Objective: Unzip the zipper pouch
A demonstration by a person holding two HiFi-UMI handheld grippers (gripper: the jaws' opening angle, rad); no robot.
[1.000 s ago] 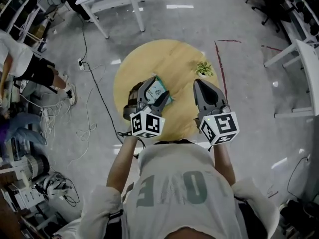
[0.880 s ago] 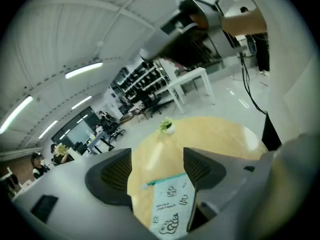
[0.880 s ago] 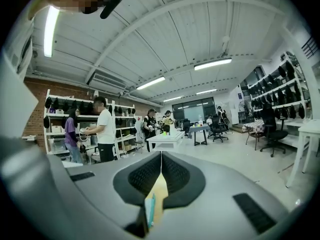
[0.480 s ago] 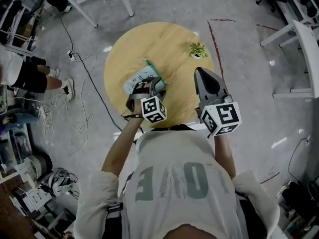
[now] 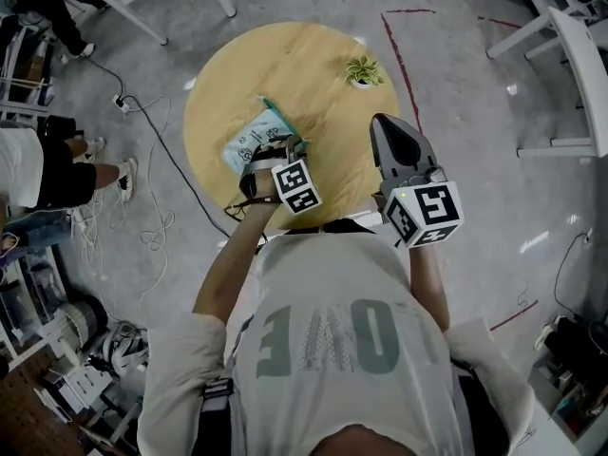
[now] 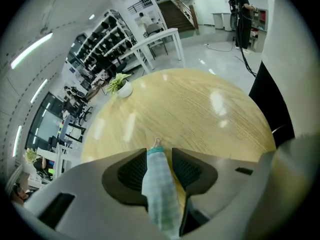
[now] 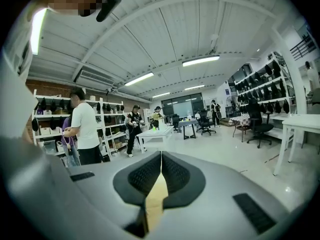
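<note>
— While the zipper pouch lies flat, left of centre on the round counter, can you tell what it holds?
— No, its inside cannot be seen. A small white pot at the counter's upper right holds a green plant.
— And the left tongs?
— Their jaws have just been closing, and the pads pinch the pouch's near end between them.
— The right tongs?
— Pressed together on nothing, hovering above the counter's right edge, well apart from the pouch.
</note>
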